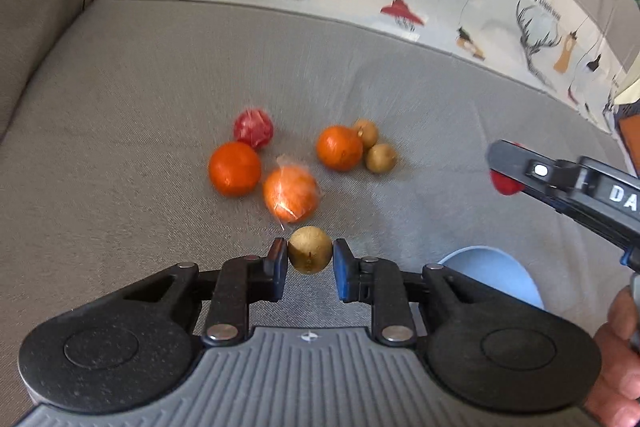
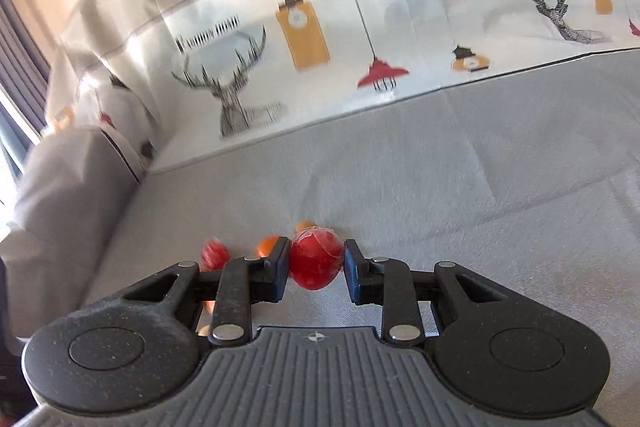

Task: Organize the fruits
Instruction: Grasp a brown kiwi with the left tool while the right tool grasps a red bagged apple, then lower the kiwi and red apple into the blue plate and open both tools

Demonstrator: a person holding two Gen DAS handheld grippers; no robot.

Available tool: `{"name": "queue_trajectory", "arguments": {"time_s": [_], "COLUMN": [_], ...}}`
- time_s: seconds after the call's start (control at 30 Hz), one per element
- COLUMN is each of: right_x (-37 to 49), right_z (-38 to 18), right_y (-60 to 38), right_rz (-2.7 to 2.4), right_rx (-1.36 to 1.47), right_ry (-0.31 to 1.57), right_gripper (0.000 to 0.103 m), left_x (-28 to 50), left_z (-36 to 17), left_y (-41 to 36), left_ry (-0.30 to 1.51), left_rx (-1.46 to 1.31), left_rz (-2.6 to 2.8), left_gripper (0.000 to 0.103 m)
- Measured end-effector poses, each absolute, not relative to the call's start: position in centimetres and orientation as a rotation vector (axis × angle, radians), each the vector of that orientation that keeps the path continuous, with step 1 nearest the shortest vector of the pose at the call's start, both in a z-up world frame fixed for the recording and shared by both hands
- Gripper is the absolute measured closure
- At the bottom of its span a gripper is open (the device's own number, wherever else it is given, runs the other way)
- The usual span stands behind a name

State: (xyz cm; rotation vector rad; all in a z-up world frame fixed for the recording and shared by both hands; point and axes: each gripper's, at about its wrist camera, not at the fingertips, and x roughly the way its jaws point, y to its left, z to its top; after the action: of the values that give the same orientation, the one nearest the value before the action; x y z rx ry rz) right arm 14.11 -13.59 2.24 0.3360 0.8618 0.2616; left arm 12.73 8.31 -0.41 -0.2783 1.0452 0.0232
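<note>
Grey fabric covers the sofa seat [image 1: 120, 115] where the fruit lies scattered below a backrest cover printed with stags and hanging lamps [image 2: 320, 27]. The left hand-held gripper [image 1: 310, 255] is clamped on a small brown kiwi [image 1: 310, 254], raised over the cushion just short of a plastic-wrapped orange [image 1: 291, 194]. Beyond it lie a bare orange [image 1: 234, 168] touching a wrapped red apple [image 1: 253, 128], and a third orange [image 1: 339, 147] pressed against two more kiwis [image 1: 374, 147]. The right hand-held gripper [image 2: 316, 263] grips a wrapped red apple [image 2: 315, 263] between its pads, held above the seat; the left camera catches it well to the right of the pile. A pale blue bowl [image 1: 496, 273] sits just beside the left gripper's right finger.
</note>
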Motion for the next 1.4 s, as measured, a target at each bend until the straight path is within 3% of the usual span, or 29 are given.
{"name": "queue_trajectory", "arguments": {"time_s": [0.3, 0.63, 0.87, 1.4], "right_x": [10.9, 1.8, -1.4, 1.2], "right_z": [5.4, 9.3, 8.6, 3.6], "right_y": [-18.5, -21.5, -22.0, -21.2], "right_rz": [0.230, 0.288, 0.293, 0.184], "right_rx": [0.428, 0.254, 0.149, 0.084], "right_ry": [0.810, 0.711, 0.654, 0.915], "right_gripper": [0.073, 0.073, 0.073, 0.073], "left_x": [9.0, 3.6, 3.2, 5.2], "left_z": [3.8, 6.6, 5.5, 1.4], "left_y": [6.8, 3.8, 1.1, 0.1], "left_ry": [0.909, 0.767, 0.825, 0.998], "left_rx": [-0.232, -0.233, -0.140, -0.077], "left_rz": [0.002, -0.098, -0.149, -0.190], "left_gripper": [0.077, 0.077, 0.076, 0.076]}}
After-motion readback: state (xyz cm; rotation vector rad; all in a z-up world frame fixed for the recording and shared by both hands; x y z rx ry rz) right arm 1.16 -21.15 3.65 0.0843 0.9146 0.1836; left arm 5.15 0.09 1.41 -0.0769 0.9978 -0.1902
